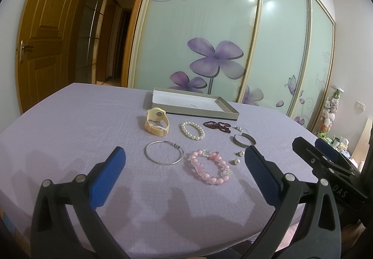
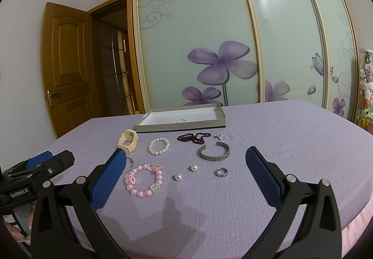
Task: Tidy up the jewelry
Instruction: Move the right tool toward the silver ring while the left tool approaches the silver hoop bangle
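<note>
From the left wrist view, the left gripper (image 1: 185, 161) hovers with fingers spread wide and empty above the lilac bedspread (image 1: 70, 124). The shallow box (image 1: 229, 112) at the far side looks empty, so nothing appears sorted yet. Before it lie a cream watch (image 1: 156, 124), pearl bracelet (image 1: 192, 130), thin silver bangle (image 1: 164, 152) and pink bead bracelet (image 1: 209, 167).

From the right wrist view, the right gripper (image 2: 185, 162) is likewise apart and empty. A dark red bead strand (image 2: 191, 138), engraved cuff (image 2: 214, 153), two pearl studs (image 2: 186, 172), a ring (image 2: 221, 172) and a small cluster, perhaps a brooch (image 2: 219, 136), all await moving.
</note>
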The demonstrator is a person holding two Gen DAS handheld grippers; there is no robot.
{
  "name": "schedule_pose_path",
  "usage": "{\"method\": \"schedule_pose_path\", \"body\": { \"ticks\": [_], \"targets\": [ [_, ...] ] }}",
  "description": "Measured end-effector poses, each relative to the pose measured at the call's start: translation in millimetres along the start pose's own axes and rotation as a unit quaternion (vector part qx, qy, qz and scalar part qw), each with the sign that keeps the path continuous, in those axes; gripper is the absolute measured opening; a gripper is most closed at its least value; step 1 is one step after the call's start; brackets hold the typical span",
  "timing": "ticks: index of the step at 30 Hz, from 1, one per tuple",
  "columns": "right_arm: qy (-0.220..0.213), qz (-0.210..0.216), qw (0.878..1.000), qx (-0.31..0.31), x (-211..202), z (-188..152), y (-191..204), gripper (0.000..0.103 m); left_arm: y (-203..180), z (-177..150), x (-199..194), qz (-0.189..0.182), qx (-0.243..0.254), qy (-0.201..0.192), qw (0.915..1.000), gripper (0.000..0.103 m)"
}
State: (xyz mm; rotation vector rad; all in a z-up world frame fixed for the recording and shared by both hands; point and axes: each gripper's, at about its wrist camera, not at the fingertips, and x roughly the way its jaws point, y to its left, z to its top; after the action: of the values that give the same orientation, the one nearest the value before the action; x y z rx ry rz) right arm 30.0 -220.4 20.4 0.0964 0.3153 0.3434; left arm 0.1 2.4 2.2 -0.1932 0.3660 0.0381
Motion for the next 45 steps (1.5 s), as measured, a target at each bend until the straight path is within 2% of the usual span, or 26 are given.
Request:
{"method": "schedule_pose_path", "body": {
  "ticks": [6, 10, 15, 21, 25, 28, 30, 39, 41, 45],
  "targets": [
    [0.029, -0.008, 0.999, 0.018, 21.7, -0.1, -14.9, 0.102, 1.6, -2.5, 0.4, -0.003, -0.007, 0.01, 0.9999, 0.101],
    [0.069, -0.029, 0.997, 0.018, 39.8, -5.0, -25.3, 0.098, 8.3, -5.3, 8.9, -0.005, -0.016, 0.024, 0.9996, 0.101],
    [0.144, -0.058, 0.988, 0.013, 75.6, -8.5, -36.0, 0.083, 16.4, -6.6, 19.7, -0.011, -0.025, 0.043, 0.9987, 0.101],
    [0.224, -0.065, 0.971, 0.046, 116.0, -16.9, -53.2, 0.064, 26.5, -4.2, 33.9, -0.004, -0.025, 0.06, 0.9979, 0.101],
    [0.256, -0.068, 0.963, 0.049, 128.6, -21.5, -54.9, 0.056, 33.4, -4.4, 46.7, 0.007, -0.027, 0.075, 0.9968, 0.101],
    [0.257, -0.079, 0.963, 0.034, 133.5, -21.1, -51.0, 0.052, 39.0, -5.2, 51.8, 0.011, -0.031, 0.083, 0.996, 0.101],
    [0.261, -0.077, 0.962, 0.033, 136.1, -20.4, -49.9, 0.045, 41.5, -5.3, 56.3, 0.015, -0.033, 0.089, 0.9954, 0.101],
    [0.273, -0.09, 0.958, 0.007, 142.6, -18.8, -42.5, 0.042, 40.3, 0.0, 69.8, 0.028, -0.015, 0.11, 0.9934, 0.101],
    [0.272, -0.088, 0.958, 0.005, 143.5, -18.2, -42.7, 0.026, 39.0, 2.8, 76.4, 0.032, -0.005, 0.12, 0.9922, 0.101],
    [0.272, -0.078, 0.959, -0.003, 143.4, -18.0, -43.0, 0.023, 34.2, 8.3, 88.6, 0.036, 0.02, 0.136, 0.9898, 0.101]
  ]
}}
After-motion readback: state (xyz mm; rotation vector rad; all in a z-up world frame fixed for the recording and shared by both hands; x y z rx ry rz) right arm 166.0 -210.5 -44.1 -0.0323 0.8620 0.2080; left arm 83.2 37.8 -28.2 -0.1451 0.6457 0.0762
